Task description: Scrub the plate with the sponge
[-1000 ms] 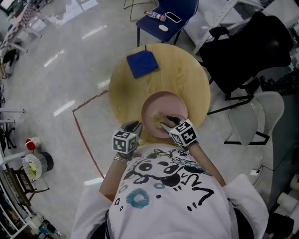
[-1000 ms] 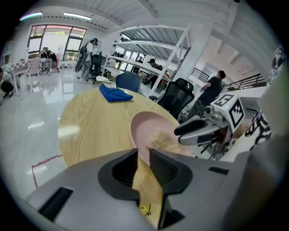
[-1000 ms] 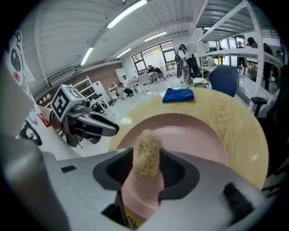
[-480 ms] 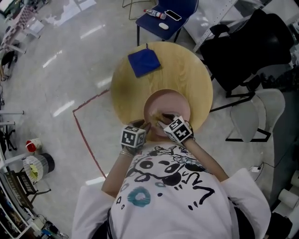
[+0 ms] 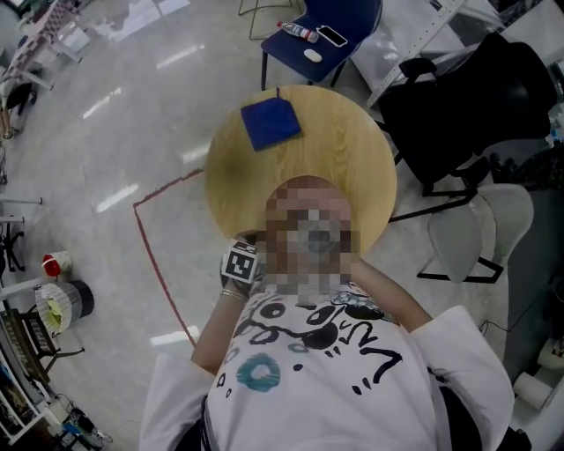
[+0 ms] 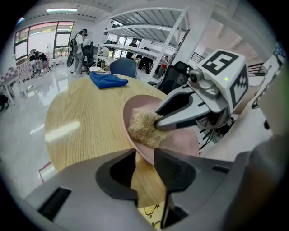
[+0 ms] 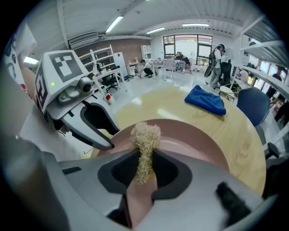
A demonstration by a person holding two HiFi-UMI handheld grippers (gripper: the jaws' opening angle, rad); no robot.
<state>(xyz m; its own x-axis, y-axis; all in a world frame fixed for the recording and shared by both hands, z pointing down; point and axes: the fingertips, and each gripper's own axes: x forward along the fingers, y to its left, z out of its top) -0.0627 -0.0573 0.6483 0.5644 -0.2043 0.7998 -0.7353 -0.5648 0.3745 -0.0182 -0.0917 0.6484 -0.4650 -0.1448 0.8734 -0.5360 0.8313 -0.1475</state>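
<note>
Left gripper [image 6: 144, 155] is clamped, jaws just closing, on the rim of the plate [image 6: 183, 140] at six o'clock on the table [image 6: 81, 122], so it is steadied. The sponge [image 7: 145, 134] is pinched in the right gripper [image 7: 144, 155], jaws just closing, for scrubbing.

One round wooden worktop [image 5: 344, 150], one round pink plate [image 7: 198, 135], one tan fibrous sponge [image 7: 145, 133], one folded blue cloth [image 5: 270, 122], one blue chair [image 5: 357, 22], two grippers: left gripper [image 6: 144, 155], right gripper [image 7: 145, 157].
</note>
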